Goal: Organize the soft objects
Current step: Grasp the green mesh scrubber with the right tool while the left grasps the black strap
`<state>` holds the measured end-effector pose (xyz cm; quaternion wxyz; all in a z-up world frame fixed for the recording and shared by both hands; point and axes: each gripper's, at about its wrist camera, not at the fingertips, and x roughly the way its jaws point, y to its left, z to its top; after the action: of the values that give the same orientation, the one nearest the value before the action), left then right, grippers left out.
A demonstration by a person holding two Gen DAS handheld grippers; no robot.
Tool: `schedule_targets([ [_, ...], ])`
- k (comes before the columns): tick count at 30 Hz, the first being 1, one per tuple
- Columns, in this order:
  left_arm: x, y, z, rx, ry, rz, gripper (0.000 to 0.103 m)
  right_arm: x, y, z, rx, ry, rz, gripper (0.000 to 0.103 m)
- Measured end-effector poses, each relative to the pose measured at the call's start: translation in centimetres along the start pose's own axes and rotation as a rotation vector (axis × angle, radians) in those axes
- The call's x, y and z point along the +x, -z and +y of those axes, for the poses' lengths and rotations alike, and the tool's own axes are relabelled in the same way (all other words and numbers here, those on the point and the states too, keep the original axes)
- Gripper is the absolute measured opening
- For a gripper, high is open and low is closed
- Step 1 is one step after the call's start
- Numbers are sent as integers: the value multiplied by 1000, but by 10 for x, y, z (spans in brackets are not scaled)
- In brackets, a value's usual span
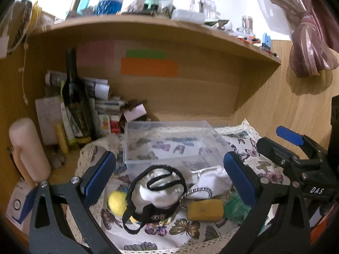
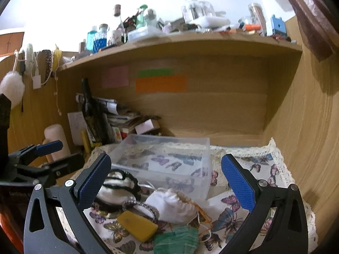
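A pile of soft objects lies on a butterfly-print cloth (image 1: 186, 230): a white and black bundle (image 1: 159, 190), a yellow ball (image 1: 117, 203), a yellow sponge (image 1: 205, 210), a white drawstring pouch (image 1: 211, 180) and a green face mask (image 1: 236, 208). Behind them stands an empty clear plastic box (image 1: 169, 144). My left gripper (image 1: 169, 180) is open above the bundle. My right gripper (image 2: 167, 186) is open above the pouch (image 2: 171, 205), sponge (image 2: 137, 224) and mask (image 2: 175, 241). The box (image 2: 165, 160) is just beyond.
A dark wine bottle (image 1: 74, 101), a pink cylinder (image 1: 27, 148), papers and small boxes crowd the left back corner. Wooden walls enclose the desk nook, and a cluttered shelf (image 1: 148, 23) hangs overhead. The right gripper shows at the right in the left wrist view (image 1: 296, 154).
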<state>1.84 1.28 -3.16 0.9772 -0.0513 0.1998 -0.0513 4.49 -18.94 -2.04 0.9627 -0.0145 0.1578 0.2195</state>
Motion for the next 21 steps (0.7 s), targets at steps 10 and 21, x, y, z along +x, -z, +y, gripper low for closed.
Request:
schedule_targets([
  [10, 25, 46, 25, 0, -110, 186, 83, 28, 47, -16, 2, -4, 253, 86],
  [21, 40, 49, 45, -27, -147, 249, 69, 47, 98, -33, 69, -20, 478, 66],
])
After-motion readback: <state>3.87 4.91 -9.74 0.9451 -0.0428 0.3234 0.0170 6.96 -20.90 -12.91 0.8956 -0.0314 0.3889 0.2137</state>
